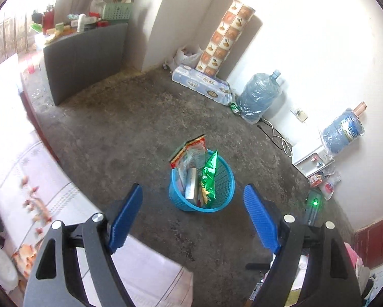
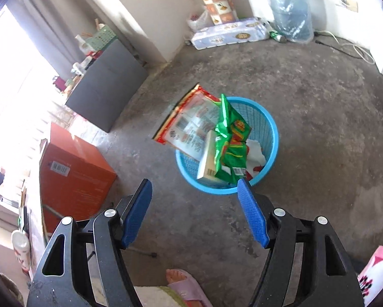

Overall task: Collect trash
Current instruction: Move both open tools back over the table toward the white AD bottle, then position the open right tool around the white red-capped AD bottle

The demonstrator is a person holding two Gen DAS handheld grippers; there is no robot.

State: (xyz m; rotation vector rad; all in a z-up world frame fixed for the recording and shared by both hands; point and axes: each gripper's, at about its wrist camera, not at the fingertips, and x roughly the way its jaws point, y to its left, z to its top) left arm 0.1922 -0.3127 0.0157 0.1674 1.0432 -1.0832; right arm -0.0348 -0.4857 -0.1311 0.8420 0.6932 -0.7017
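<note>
A blue plastic trash basket stands on the concrete floor; it also shows in the right wrist view. It holds a green snack bag, a red-and-white packet that sticks out over the rim, a pale carton and white wrappers. My left gripper is open and empty, above and short of the basket. My right gripper is open and empty, its right fingertip over the basket's near rim.
An orange box stands on the floor left of the basket. A dark cabinet with clutter is at the back left. Tissue packs, a water jug, cables and a white appliance line the wall. A bed is at left. A slippered foot is near.
</note>
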